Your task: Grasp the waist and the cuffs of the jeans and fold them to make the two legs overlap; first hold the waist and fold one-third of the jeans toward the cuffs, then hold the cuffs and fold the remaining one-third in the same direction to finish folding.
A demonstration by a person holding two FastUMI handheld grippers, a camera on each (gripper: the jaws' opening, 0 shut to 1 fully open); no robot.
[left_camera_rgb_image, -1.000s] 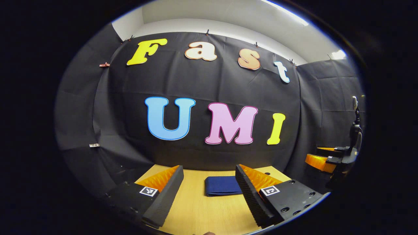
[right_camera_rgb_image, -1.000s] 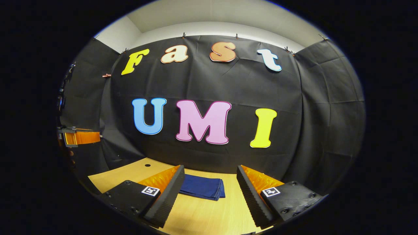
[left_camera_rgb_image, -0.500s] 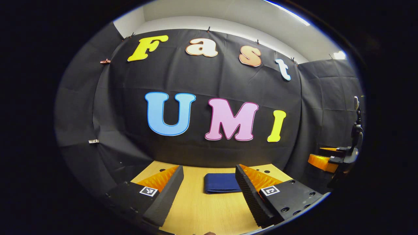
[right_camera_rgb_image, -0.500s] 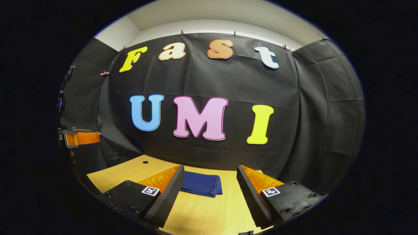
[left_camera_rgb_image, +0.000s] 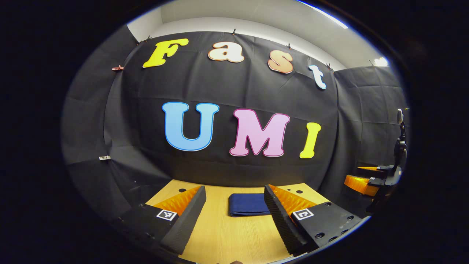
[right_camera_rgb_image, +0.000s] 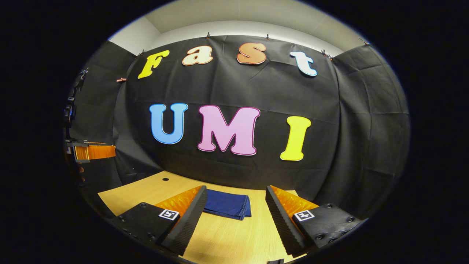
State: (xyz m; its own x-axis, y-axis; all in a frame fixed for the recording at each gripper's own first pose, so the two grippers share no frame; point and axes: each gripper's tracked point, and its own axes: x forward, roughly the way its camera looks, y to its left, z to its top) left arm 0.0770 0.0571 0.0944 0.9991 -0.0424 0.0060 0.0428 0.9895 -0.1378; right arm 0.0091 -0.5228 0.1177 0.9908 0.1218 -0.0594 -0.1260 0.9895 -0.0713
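Your left gripper and right gripper both hang wide and empty, with the jeans lying folded on the table ahead, so folding looks finished; just pull clear.

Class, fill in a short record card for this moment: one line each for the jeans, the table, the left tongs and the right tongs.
jeans: dark blue jeans, folded into a compact flat bundle, lying on the table
table: light wooden table, with small round holes near its far edge
left tongs: left tongs open, above the table, short of the jeans, holding nothing
right tongs: right tongs open, above the table, holding nothing
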